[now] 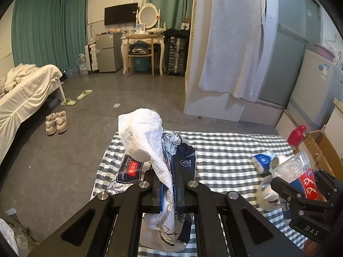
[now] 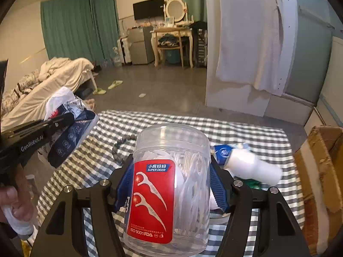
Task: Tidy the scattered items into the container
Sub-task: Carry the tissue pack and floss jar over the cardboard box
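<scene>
We have something in each of our tongs above the checked tablecloth (image 2: 246, 126). The left gripper (image 1: 168, 189) has its jaws drawn nearly together, pinching the soft tissue pack (image 1: 182, 160) along with the white tissue (image 1: 145, 132) that spills out of its top; the pack hangs between the fingers and rises in front of them, lifted off the cloth. In the right wrist view we see that same pack held up at the left edge, with a hand (image 2: 15, 205) on the handle below it. The right gripper (image 2: 171, 184) stands about halfway open, its blue pads (image 2: 218, 190) pressed on either side of the clear floss-pick jar (image 2: 171, 188), which sits upright between them. Just beyond the jar, a white bottle (image 2: 253, 169) lies on its side on the cloth, near a string of dark beads (image 2: 120, 147). The cardboard box (image 2: 317, 171) stands open at the table's right edge, beside the right gripper.
</scene>
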Demonstrator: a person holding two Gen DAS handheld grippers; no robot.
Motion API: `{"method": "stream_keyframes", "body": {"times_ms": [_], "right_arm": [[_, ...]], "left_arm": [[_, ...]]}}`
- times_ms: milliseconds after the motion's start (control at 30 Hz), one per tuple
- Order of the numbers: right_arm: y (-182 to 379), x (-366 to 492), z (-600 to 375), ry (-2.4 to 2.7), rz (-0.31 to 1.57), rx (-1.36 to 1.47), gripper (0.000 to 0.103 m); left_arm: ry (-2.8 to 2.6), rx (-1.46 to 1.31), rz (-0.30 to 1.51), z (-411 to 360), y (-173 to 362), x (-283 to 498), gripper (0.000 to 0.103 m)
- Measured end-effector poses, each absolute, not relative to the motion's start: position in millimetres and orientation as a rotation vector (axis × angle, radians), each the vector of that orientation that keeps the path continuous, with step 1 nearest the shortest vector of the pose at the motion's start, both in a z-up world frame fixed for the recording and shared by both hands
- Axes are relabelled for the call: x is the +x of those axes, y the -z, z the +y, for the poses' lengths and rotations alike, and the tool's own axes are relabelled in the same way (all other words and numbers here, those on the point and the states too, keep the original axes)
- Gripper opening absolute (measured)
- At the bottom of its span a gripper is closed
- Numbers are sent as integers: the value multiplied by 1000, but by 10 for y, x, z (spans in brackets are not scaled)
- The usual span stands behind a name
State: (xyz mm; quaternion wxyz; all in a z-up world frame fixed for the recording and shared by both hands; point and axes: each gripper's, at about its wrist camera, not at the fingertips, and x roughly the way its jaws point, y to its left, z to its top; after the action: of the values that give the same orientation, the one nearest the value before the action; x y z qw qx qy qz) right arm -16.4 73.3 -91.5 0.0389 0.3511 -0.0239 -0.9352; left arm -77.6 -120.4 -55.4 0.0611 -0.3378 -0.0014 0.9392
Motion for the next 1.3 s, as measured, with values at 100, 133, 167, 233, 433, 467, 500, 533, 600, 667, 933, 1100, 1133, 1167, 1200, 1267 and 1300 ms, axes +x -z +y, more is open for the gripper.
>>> {"method": "stream_keyframes", "body": {"times_ms": [100,133,167,233,433,467,500,533,600,667,933,1100,1133,1167,1200,1267,1300], "right_arm": [[799,-83,806,2900,-77,1047,64],[761,-52,829,2915,-74,1042,64],[729,-23,854,2926,-75,1035,64],[669,33,913,2941,-88,1017,64],[414,221,1072,2988,-109,945,64],[374,251,1091,2995,-108,933,64],[337,281,1111,3002,-108,919,64],[287,312,1128,3010,-109,904,64],[207,363,1143,3021,-105,881,64],[139,412,1155,3034,-96,858,64],[160,453,1188,3034,-85,875,64],[159,484,1235,3049,-82,866,64],[156,496,1256,3056,-81,862,64],[154,512,1284,3065,-80,858,64],[151,524,1310,3073,-78,857,64],[154,550,1376,3087,-79,861,64],[155,567,1418,3095,-83,862,64]], "left_arm": [[-2855,-981,43,-1121,467,-683,6],[-2853,-972,44,-1101,439,-659,6],[-2852,-962,44,-1075,408,-634,6],[-2852,-939,44,-1016,332,-577,6],[-2856,-857,30,-857,73,-431,6],[-2855,-845,27,-838,32,-404,6],[-2854,-833,28,-817,-5,-379,6],[-2856,-816,39,-785,-44,-353,6],[-2868,-782,69,-723,-95,-297,6],[-2854,-777,70,-682,-123,-281,6],[-2836,-793,57,-634,-127,-258,6],[-2829,-794,50,-550,-138,-242,6],[-2826,-793,51,-536,-138,-241,6],[-2821,-791,51,-518,-139,-237,6],[-2816,-790,52,-495,-138,-234,6],[-2802,-789,54,-426,-128,-225,6],[-2794,-787,58,-387,-127,-223,6]]}}
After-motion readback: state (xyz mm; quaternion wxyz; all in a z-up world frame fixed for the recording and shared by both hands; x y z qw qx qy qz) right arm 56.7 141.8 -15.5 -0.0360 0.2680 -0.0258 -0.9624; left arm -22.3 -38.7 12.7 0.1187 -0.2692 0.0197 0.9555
